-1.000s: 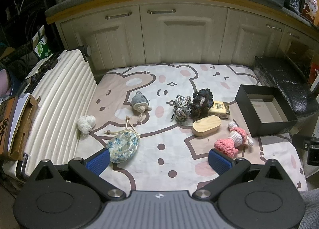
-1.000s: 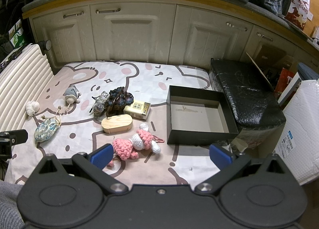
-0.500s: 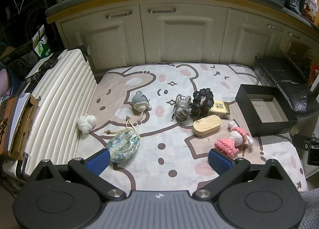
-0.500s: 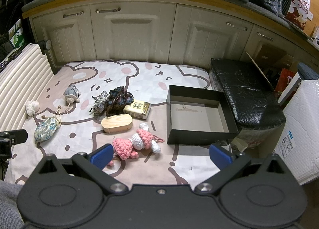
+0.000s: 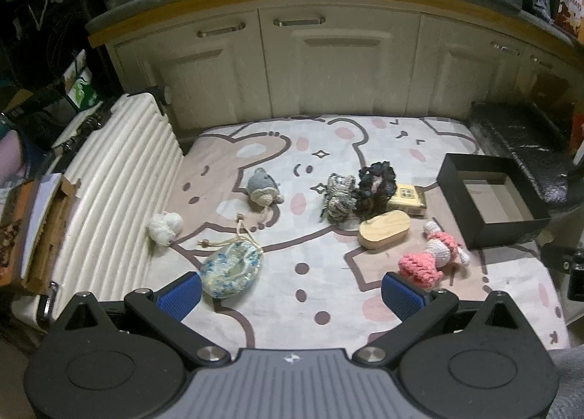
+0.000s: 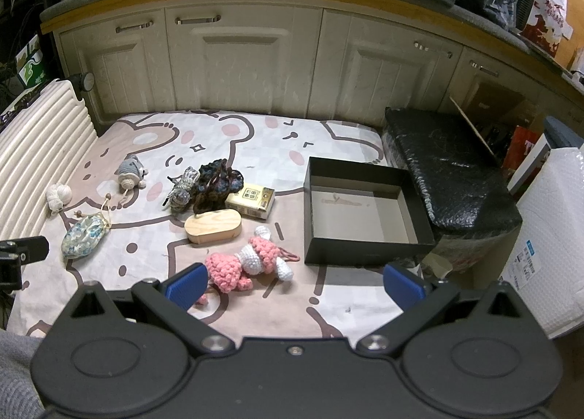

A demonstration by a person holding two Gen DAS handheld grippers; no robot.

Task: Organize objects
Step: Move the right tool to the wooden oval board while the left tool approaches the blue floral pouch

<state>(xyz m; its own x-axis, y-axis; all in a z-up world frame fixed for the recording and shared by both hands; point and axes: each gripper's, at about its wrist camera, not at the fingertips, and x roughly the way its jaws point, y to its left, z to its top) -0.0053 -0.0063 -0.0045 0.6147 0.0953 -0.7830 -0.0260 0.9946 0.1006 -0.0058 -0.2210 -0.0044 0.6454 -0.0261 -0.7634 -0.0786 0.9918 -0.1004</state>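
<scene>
Toys on mat, box right of 'em

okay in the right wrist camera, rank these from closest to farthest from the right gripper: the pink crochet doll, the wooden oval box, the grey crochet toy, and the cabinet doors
From the right gripper:
1. Pink crochet doll, just ahead, by the left finger.
2. Wooden oval box, behind the doll, slightly left.
3. Grey crochet toy, far left on the blanket.
4. Cabinet doors, along the back.
</scene>
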